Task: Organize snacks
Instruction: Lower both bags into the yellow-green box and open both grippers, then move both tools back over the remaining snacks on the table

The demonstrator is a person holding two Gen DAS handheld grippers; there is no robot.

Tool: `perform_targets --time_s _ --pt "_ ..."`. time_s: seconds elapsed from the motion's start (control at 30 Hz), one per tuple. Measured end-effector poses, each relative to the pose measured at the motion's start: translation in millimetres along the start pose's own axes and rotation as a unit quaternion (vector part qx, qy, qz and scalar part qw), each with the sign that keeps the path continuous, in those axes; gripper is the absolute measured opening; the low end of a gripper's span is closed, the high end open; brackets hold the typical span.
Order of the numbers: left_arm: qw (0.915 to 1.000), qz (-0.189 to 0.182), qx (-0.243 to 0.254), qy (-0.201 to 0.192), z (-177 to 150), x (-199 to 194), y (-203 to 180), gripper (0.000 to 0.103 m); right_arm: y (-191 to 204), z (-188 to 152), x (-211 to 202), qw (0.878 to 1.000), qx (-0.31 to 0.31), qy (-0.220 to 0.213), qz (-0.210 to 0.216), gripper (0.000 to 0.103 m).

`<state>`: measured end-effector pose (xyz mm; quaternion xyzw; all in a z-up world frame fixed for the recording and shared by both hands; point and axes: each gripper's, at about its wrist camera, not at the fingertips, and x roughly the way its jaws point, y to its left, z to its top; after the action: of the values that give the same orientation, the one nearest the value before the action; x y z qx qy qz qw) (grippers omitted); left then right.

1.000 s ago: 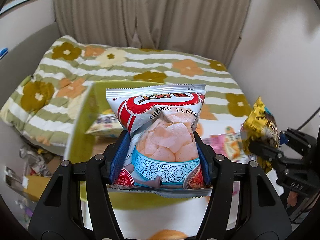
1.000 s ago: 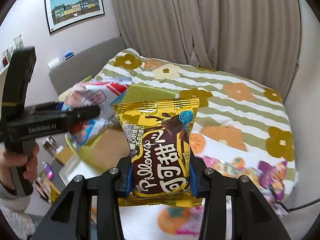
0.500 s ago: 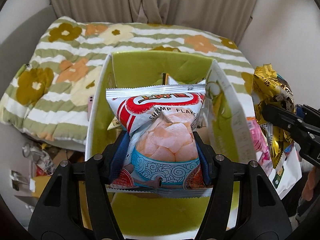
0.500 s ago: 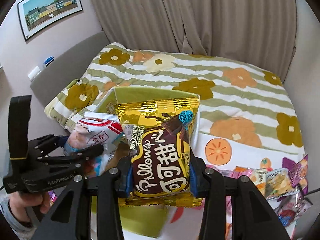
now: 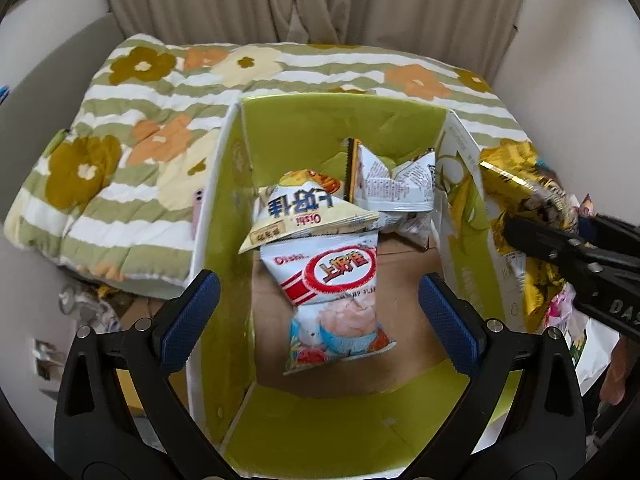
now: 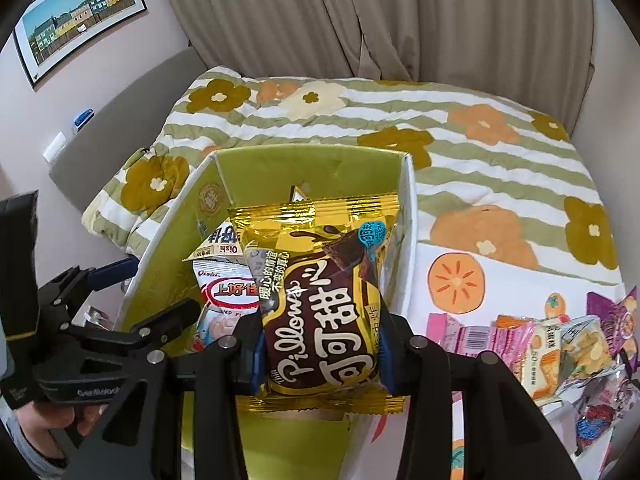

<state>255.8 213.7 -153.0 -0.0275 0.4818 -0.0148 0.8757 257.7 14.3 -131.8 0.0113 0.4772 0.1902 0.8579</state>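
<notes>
The left gripper (image 5: 318,304) hangs over the open green box (image 5: 344,120), pointing steeply down, and its jaws are opening; the blue pads (image 5: 190,316) stand wide apart with nothing pressed between them. Straight under the gap the shrimp flakes bag (image 5: 334,300) lies on the brown cardboard floor (image 5: 404,280), a little tilted, free of both pads; beyond it, farther from the gripper, a cream Oishi bag (image 5: 304,212) leans over its top edge, and a white crumpled packet (image 5: 396,188) rests against the far right corner. Bare floor is left to the right of the shrimp bag and in front of it; the box walls rise close outside each finger, so there is little side room.

The right gripper (image 6: 320,344) is clamped on the gold Pillows packet (image 6: 320,308), the pads pressing its two side edges; the packet stands upright over the near right part of the box, its top edge near the right wall (image 6: 408,216). To the left of this gripper, the left one reaches over the left wall, held by a hand (image 6: 44,420). To the right, outside the box, loose snack packets (image 6: 560,352) lie on a white sheet; beyond everything the flowered quilt (image 6: 440,120) spreads to the curtain (image 6: 360,20).
</notes>
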Motion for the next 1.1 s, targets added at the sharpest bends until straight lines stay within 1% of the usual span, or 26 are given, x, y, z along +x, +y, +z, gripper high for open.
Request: perform_targets --time_s 0.1,0.23,0.3,0.4,0.5,0.53,0.57,0.6,0.63,0.67,0.7,0.87,0.97,1.1 --pt "1.0 -0.001 -0.009 -0.001 -3 -6 2 0.099 4 -2 7 1.0 0.003 0.008 0.014 0.039" --pt "0.9998 0.021 -0.007 -0.003 -4 -9 7 0.099 8 -2 22 1.0 -0.002 0.018 0.02 0.039" --pt "0.9997 0.022 -0.011 -0.005 -7 -9 11 0.099 9 -1 28 0.999 0.0 0.021 0.029 0.039" --pt "0.9995 0.021 -0.024 0.0 -12 -6 17 0.099 10 -2 38 0.999 -0.007 0.03 0.02 0.04" --pt "0.9992 0.022 -0.035 0.002 -17 -6 23 0.099 9 -4 44 0.999 -0.002 0.044 0.022 0.041" --pt "0.999 0.026 -0.037 0.002 -18 -6 25 0.099 10 -5 47 0.999 -0.005 0.048 0.021 0.043" --pt "0.9989 0.027 -0.038 0.003 -19 -6 25 0.099 10 -6 49 0.998 -0.008 0.052 0.022 0.048" --pt "0.9988 0.027 -0.041 0.002 -21 -8 27 0.099 11 -6 50 0.998 -0.008 0.053 0.022 0.059" --pt "0.9988 0.026 -0.043 0.002 -22 -9 28 0.099 11 -7 49 0.998 -0.006 0.051 0.024 0.067" --pt "0.9987 0.026 -0.043 0.001 -24 -11 28 0.099 11 -8 48 0.998 -0.004 0.047 0.029 0.081" --pt "0.9987 0.028 -0.042 0.001 -25 -12 28 0.099 12 -9 46 0.999 -0.004 0.042 0.032 0.086" --pt "0.9988 0.028 -0.04 -0.005 -30 -22 28 0.099 16 -13 34 0.999 -0.013 0.014 0.035 0.087" --pt "0.9989 0.026 -0.036 -0.015 -30 -30 28 0.099 18 -15 27 0.999 -0.013 0.013 0.033 0.087" --pt "0.999 0.021 -0.027 -0.028 -29 -42 24 0.099 22 -17 14 1.0 -0.01 0.001 0.028 0.087"
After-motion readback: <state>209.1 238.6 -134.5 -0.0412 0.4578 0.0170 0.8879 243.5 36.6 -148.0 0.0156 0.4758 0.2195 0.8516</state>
